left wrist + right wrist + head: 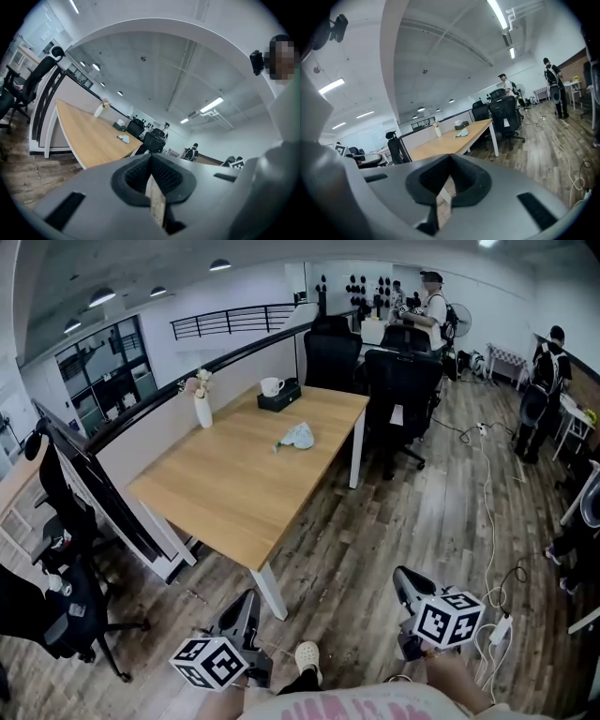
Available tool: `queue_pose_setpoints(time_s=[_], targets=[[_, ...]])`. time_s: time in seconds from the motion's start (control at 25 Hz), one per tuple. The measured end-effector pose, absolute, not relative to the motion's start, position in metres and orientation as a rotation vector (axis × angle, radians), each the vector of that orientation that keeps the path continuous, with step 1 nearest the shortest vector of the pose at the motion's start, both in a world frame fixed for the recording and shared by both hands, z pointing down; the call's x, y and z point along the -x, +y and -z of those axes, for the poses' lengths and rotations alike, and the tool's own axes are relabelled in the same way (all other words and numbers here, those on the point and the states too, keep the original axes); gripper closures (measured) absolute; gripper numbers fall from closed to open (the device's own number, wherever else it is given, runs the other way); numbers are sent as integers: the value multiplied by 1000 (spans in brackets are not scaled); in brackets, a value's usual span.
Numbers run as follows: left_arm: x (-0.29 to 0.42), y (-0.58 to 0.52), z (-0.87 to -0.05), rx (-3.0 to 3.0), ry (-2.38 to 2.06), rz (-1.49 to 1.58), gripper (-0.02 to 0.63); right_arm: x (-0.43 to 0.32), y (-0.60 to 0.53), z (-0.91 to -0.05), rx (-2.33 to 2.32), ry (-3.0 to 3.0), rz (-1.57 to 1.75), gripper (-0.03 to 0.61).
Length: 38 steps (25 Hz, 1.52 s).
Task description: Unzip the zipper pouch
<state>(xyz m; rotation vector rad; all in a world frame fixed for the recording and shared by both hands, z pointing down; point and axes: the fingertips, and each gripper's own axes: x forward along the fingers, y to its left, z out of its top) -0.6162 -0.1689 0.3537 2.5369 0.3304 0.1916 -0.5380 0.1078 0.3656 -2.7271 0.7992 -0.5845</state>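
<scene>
The zipper pouch [298,436] is a small pale blue bag lying on the wooden table [225,493], toward its far right part. It also shows small and far off in the left gripper view [123,138] and the right gripper view [462,133]. Both grippers hang low over the floor, well short of the table. My left gripper [247,602] is at the bottom left and my right gripper [404,577] at the bottom right. Seen from its own camera, the left gripper [151,157] has its jaws together with nothing between them, and so does the right gripper [450,157].
A white vase with flowers [202,409], a white mug [271,386] and a black tissue box [279,397] stand at the table's far side. Black office chairs [401,381] are beyond it, another [56,559] at left. Cables [487,493] cross the wooden floor. Two people [433,306] stand far back.
</scene>
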Motion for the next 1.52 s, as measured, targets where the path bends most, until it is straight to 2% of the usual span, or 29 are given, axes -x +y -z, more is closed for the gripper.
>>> queue_pose_setpoints(time_s=[0.48,1.0,1.52], targets=[[422,-251,-315,-2535,326,-112,612,352,39,-337,2678,776,480,581],[338,-244,-384,-2524,318,-347,612,278,7,-411,2611,747,768,581],[202,-247,-392,-2508,-4,-353,612,108,3,-416,2537,950,820,581]])
